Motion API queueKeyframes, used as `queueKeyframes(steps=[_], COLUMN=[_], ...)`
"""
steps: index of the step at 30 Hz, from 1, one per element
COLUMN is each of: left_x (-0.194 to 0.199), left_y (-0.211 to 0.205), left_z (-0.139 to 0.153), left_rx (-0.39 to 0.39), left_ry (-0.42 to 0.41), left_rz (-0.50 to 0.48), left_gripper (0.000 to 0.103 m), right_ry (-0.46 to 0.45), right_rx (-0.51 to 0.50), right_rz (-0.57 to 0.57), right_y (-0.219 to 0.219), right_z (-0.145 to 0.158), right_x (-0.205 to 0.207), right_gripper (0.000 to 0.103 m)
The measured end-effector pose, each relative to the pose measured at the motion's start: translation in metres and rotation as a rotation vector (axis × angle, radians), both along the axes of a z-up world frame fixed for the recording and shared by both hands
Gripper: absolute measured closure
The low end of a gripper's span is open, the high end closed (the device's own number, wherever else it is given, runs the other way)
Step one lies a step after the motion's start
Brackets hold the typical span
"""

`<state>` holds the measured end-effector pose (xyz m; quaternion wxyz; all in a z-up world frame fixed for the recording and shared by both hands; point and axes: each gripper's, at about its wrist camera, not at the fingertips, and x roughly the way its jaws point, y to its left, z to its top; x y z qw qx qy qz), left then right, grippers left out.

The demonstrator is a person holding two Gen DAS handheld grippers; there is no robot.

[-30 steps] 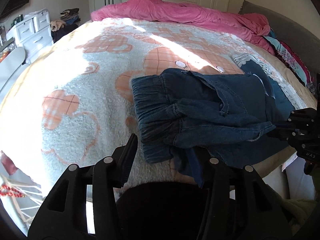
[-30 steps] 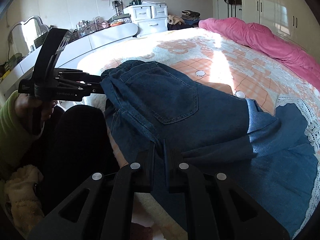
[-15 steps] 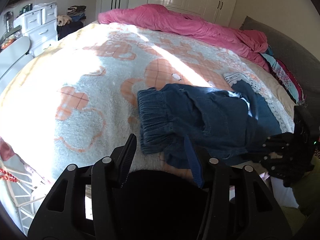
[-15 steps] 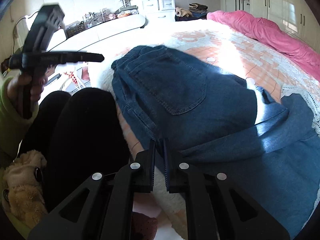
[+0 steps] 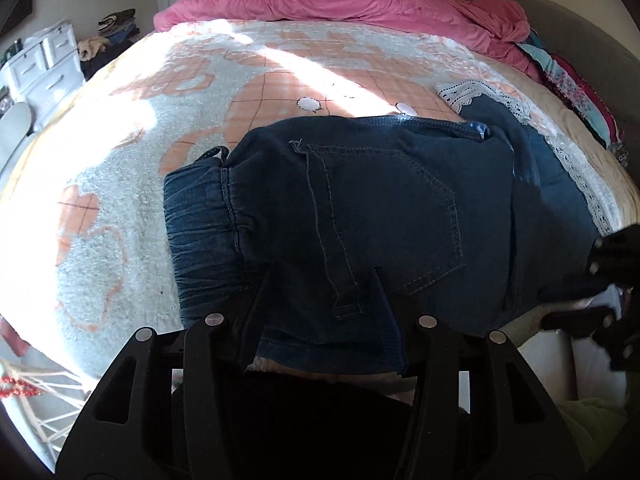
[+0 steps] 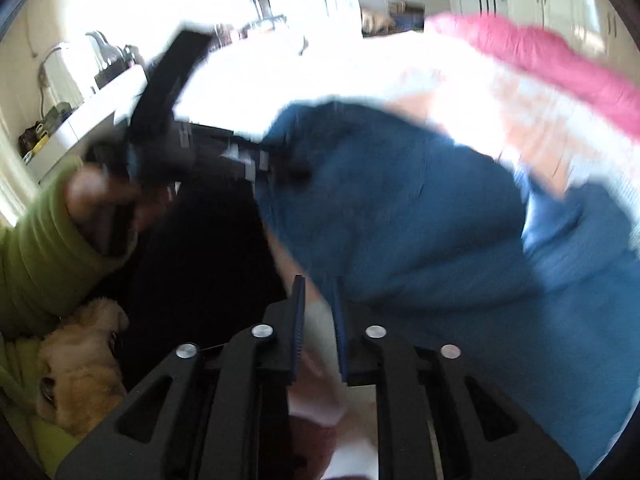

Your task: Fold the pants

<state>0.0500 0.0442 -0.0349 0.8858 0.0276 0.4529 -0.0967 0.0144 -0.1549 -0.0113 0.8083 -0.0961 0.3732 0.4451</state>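
Dark blue denim pants (image 5: 360,208) lie folded on the bed, waistband to the left, back pocket up. My left gripper (image 5: 324,280) is open, its fingers spread over the pants' near edge with cloth between them. In the blurred right wrist view the pants (image 6: 400,208) fill the middle. My right gripper (image 6: 318,284) has its fingers slightly apart with nothing between them, just off the pants' near edge. The right gripper also shows at the right edge of the left wrist view (image 5: 612,280). The left gripper appears in the right wrist view (image 6: 224,160).
The bed has a white and orange fleece blanket (image 5: 168,92), a pink duvet (image 5: 360,0) at the far end and a lace-edged cloth (image 5: 480,96) under the pants. White drawers (image 5: 40,64) stand at the left. My dark-clad legs (image 6: 192,272) are by the bed edge.
My left gripper has moved forward over the pants' near edge. My right gripper has let go of the cloth, its fingers have parted slightly, and it is moving fast.
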Motion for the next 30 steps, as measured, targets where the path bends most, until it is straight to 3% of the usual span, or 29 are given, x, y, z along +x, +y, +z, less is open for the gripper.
queueKeyframes(steps=[3, 5, 7, 10, 15, 17, 22, 25, 30], left_x=[-0.001, -0.002, -0.003, -0.005, -0.007, -0.008, -0.023, -0.030, -0.037], left_y=[0.002, 0.002, 0.001, 0.001, 0.005, 0.006, 0.012, 0.013, 0.009], left_z=[-0.001, -0.001, -0.001, -0.001, -0.003, 0.000, 0.021, 0.035, 0.050], left_rx=[-0.010, -0.008, -0.006, -0.006, -0.031, -0.035, -0.082, -0.094, -0.104], left_ry=[-0.002, -0.007, -0.012, -0.012, -0.026, -0.033, -0.103, -0.144, -0.174], left_rz=[0.004, 0.003, 0.004, 0.000, -0.001, 0.002, 0.020, 0.023, 0.015], left_gripper=[0.062, 0.062, 0.062, 0.062, 0.062, 0.062, 0.062, 0.060, 0.051], right_ry=[-0.039, -0.039, -0.018, 0.094, 0.118, 0.130, 0.059, 0.009, -0.043], right_rx=[0.058, 0.033, -0.032, -0.096, -0.070, -0.043, 0.051, 0.067, 0.065], right_rz=[-0.057, -0.100, -0.127, -0.172, -0.194, -0.200, -0.278, -0.350, -0.455], right_y=[0.000, 0.010, 0.021, 0.025, 0.022, 0.018, -0.017, -0.040, -0.072], right_z=[0.019, 0.018, 0.005, -0.022, -0.033, -0.027, 0.008, 0.027, 0.043], right_x=[0.019, 0.039, 0.057, 0.075, 0.077, 0.080, 0.073, 0.075, 0.089], right_gripper=[0.074, 0.068, 0.067, 0.067, 0.067, 0.067, 0.064, 0.047, 0.040])
